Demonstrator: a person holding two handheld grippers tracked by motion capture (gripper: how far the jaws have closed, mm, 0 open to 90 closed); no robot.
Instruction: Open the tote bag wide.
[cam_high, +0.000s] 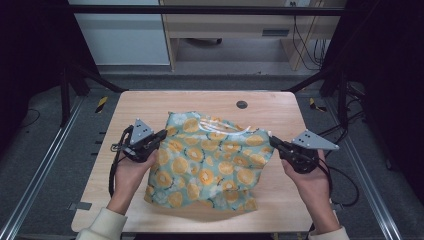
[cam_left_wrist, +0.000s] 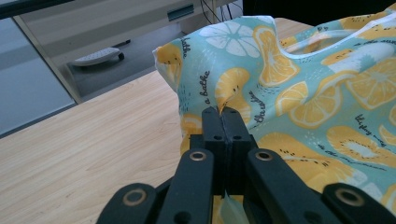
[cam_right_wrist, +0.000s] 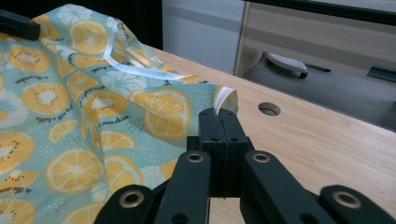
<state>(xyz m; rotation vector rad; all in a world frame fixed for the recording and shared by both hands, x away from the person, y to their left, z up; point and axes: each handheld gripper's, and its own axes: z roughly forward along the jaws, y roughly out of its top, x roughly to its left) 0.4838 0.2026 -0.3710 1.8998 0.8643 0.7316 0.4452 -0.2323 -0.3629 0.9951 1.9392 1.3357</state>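
— Both grippers, what are they doing?
— Your left gripper (cam_high: 161, 135) and right gripper (cam_high: 274, 141) are pinching the fruit-print cloth's (cam_high: 210, 160) opposite edges, probably spreading it over the tabletop (cam_high: 150, 105).

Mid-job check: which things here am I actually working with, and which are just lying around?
In the job:
- fruit-print cloth
- left gripper, shut on the cloth's left edge
- right gripper, shut on its right edge

Lying about:
- table's cable hole
- cabinet beyond the table
- floor cables
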